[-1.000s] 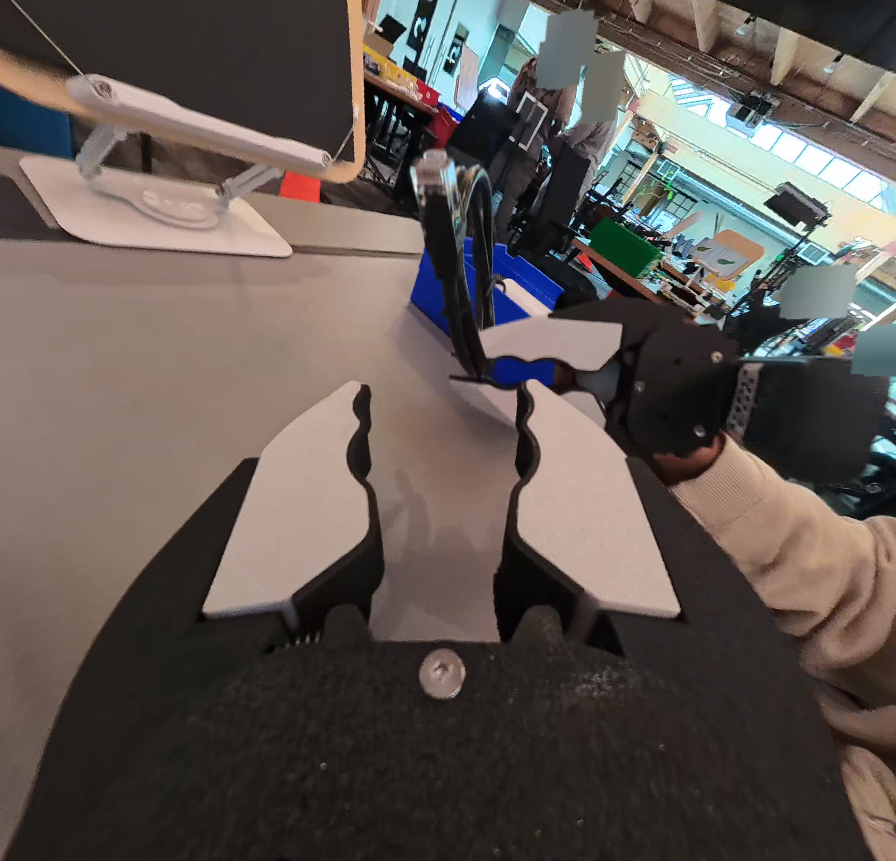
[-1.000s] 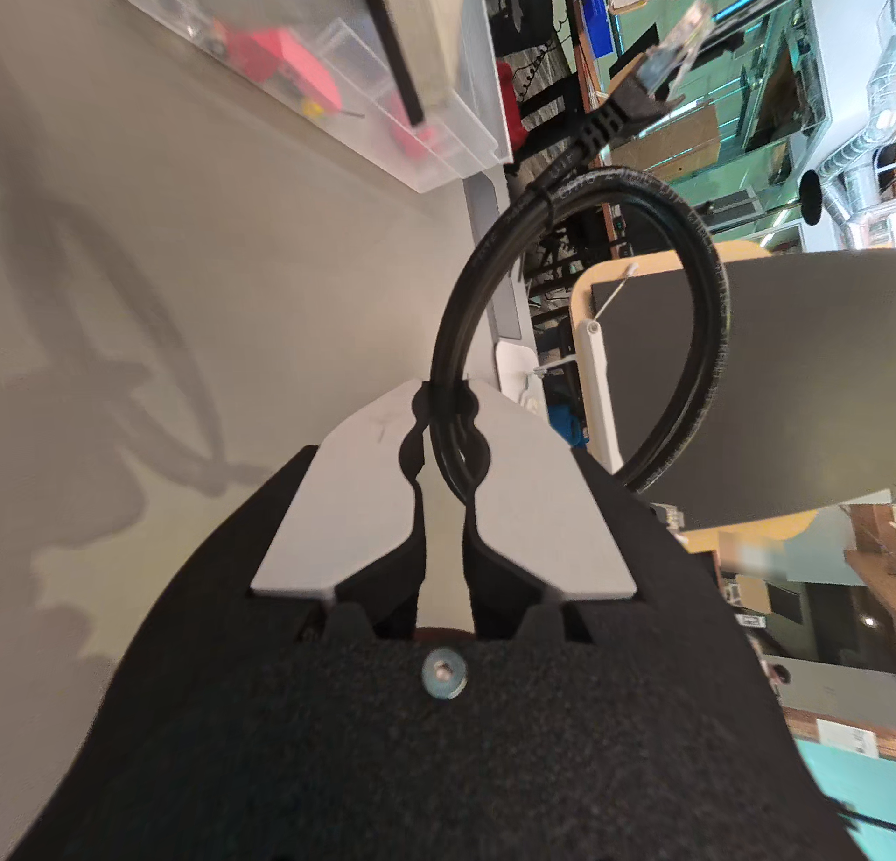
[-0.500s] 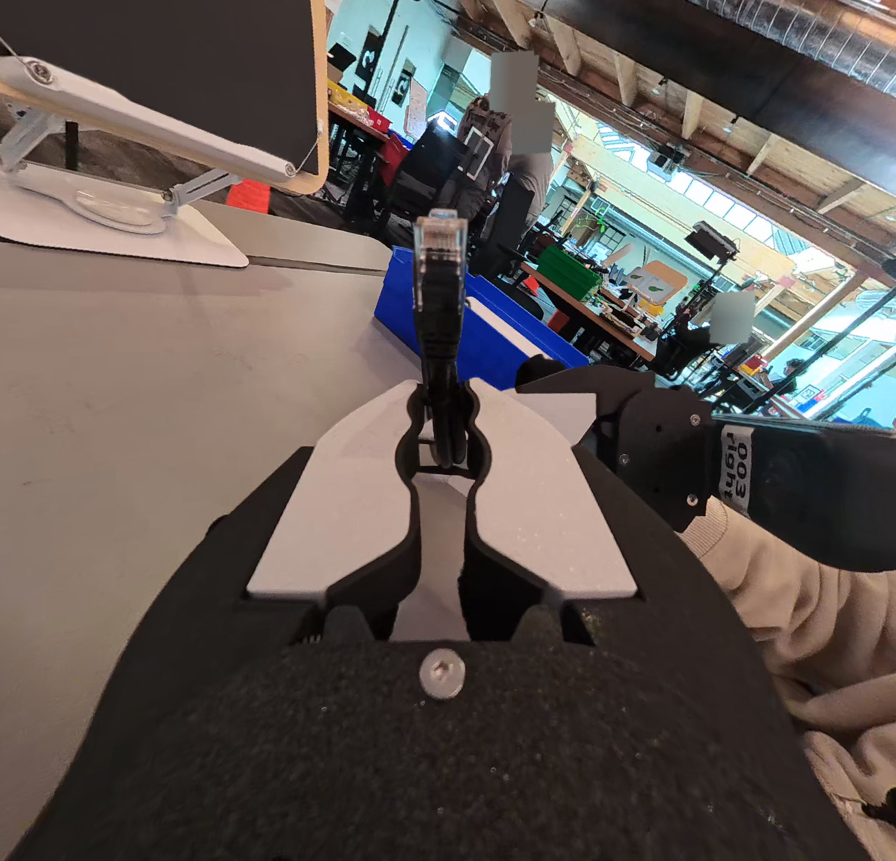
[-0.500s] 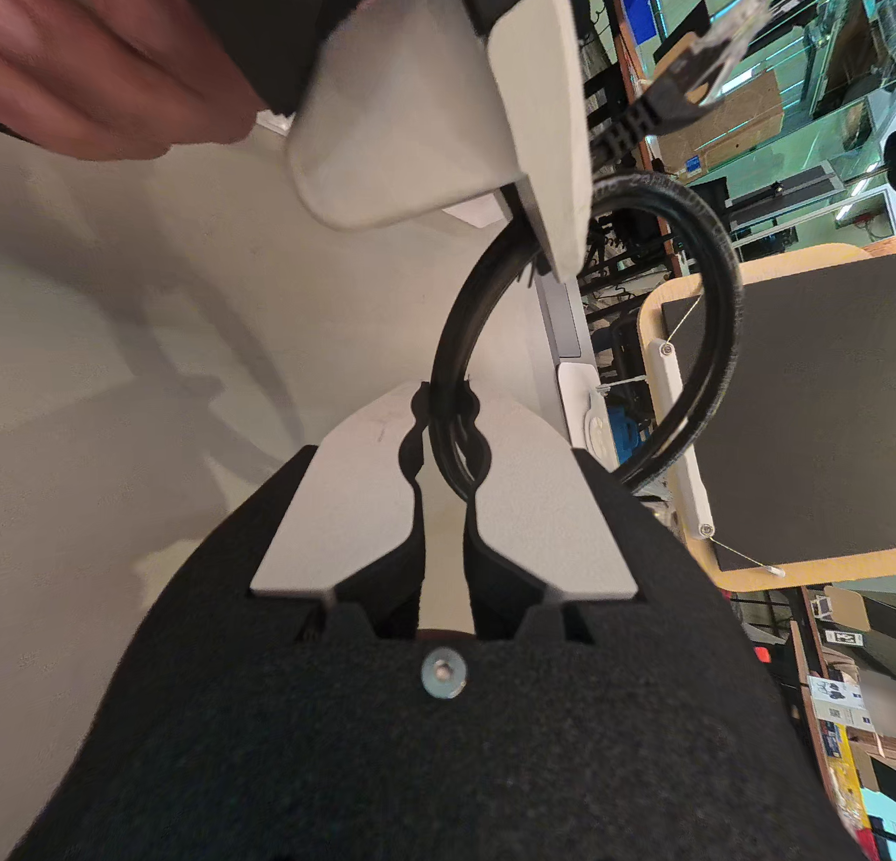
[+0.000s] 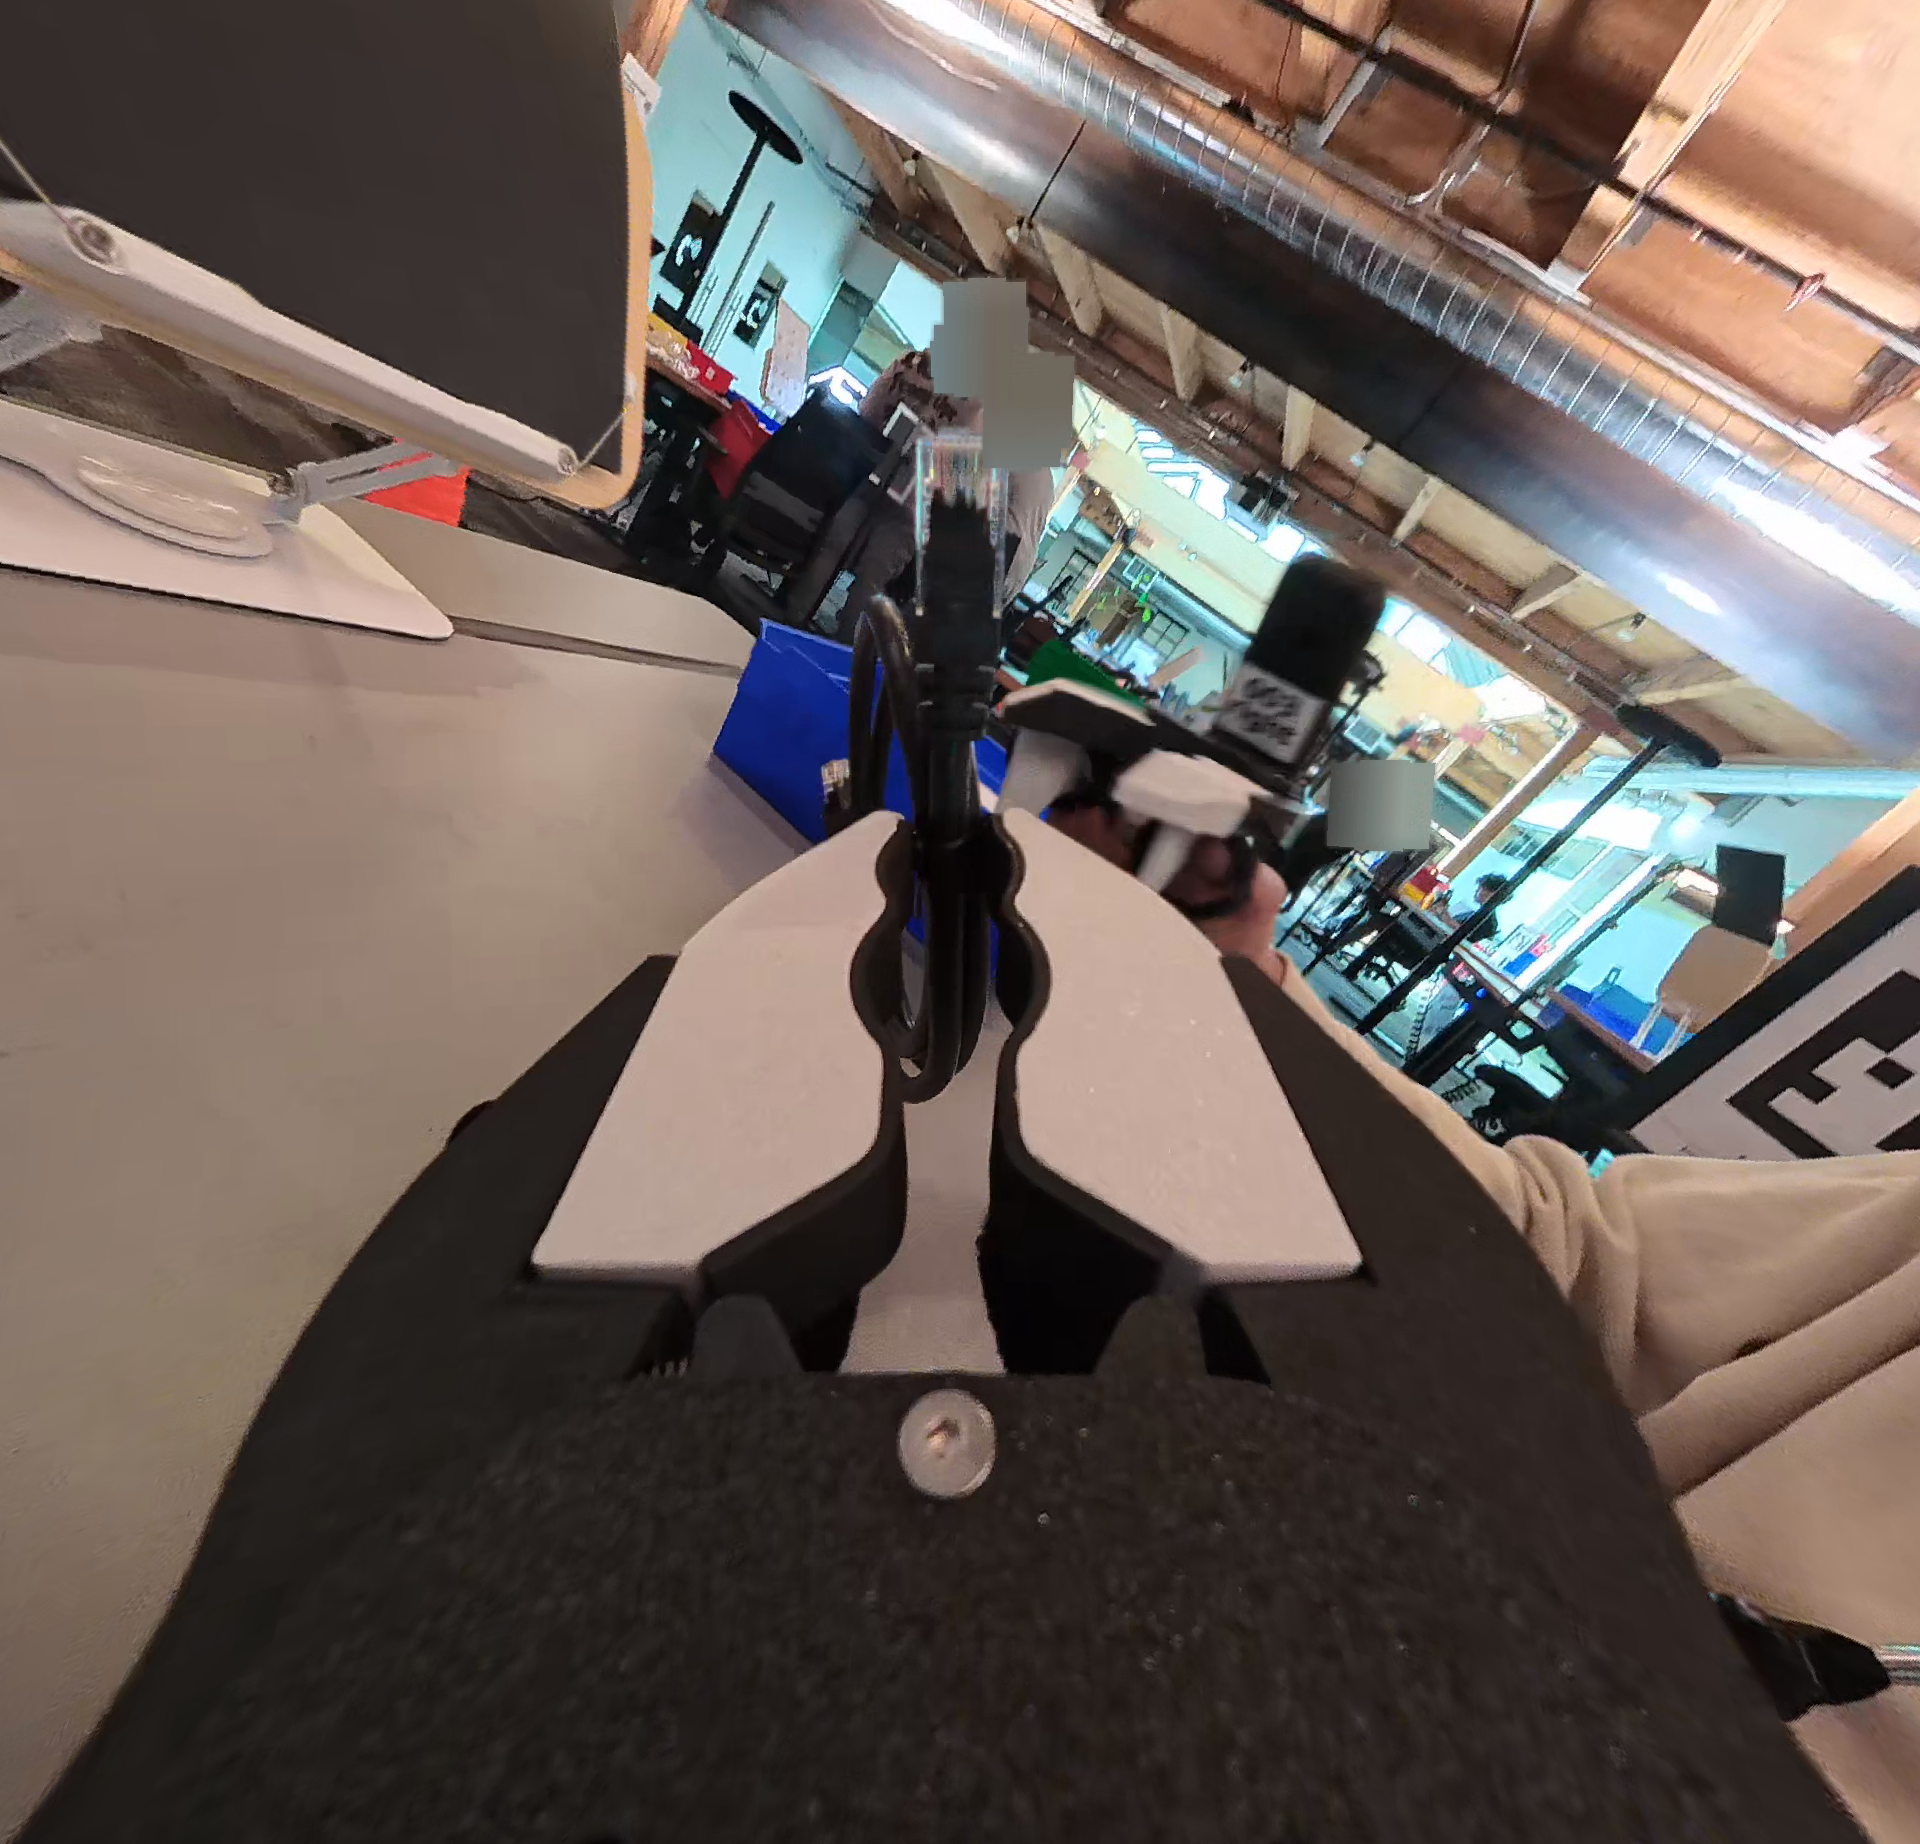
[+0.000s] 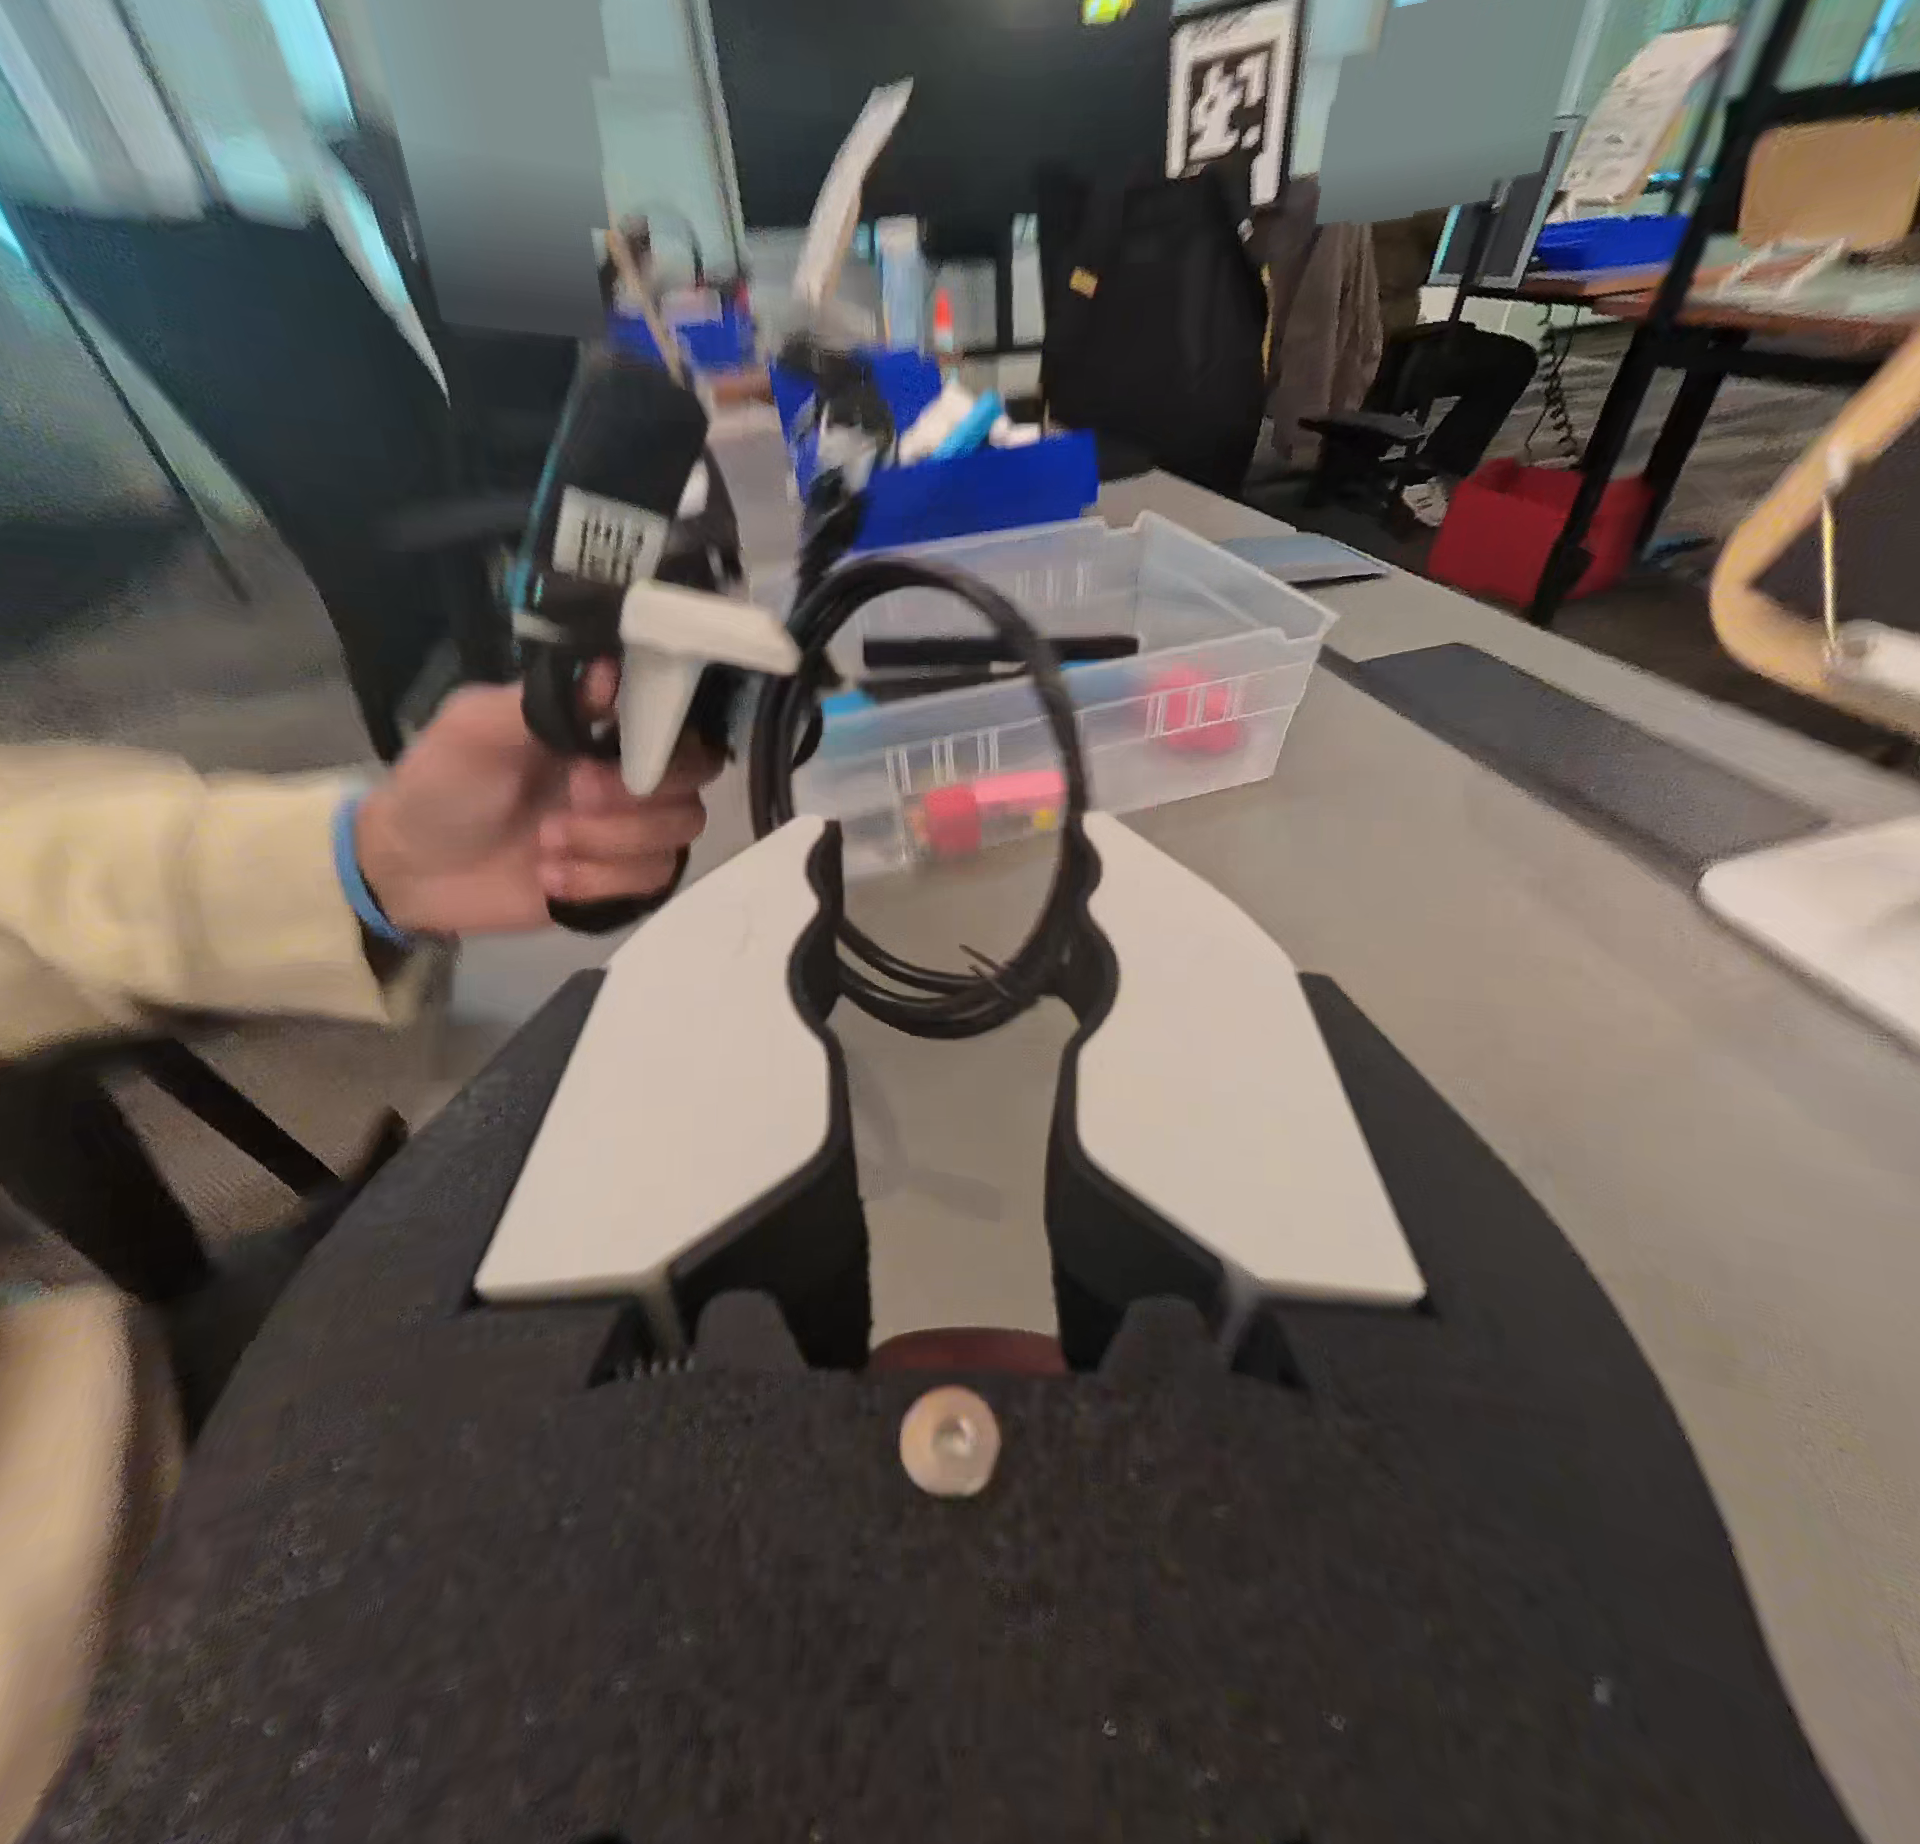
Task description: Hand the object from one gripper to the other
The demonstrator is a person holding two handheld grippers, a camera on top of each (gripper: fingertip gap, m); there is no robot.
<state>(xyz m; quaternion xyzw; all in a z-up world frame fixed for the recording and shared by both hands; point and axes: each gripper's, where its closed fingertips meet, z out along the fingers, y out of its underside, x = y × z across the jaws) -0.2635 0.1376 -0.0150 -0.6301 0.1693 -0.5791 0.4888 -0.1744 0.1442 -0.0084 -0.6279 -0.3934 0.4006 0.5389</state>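
Left gripper (image 5: 948, 844): fingers pressed in on the black cable (image 5: 951, 859), which is pinched right at the tips and stands up between them in the left wrist view.

Cable: a coiled black network cord; its clear plug (image 5: 956, 485) points straight up above the left gripper. The loop hangs down out of the grip, off the table.

Right gripper (image 6: 951, 864): fingers spread apart with nothing clamped. In the right wrist view the cable loop (image 6: 1049, 714) shows in the gap between the tips, but honestly I can't tell whether it touches them; that view's pretty blurry.

Who has it: the left gripper (image 6: 717, 641) seen from the right wrist view, held in a person's hand (image 6: 499, 818), grips the coil near its top.

Right gripper from the other side: it shows just beyond the cable, small, jaws apart (image 5: 1101, 755).

Table (image 5: 312, 911): grey, under both grippers.

Background stuff: clear plastic bin (image 6: 1226, 631) with red and pink bits in it, blue bin (image 5: 790, 714) at the table edge.
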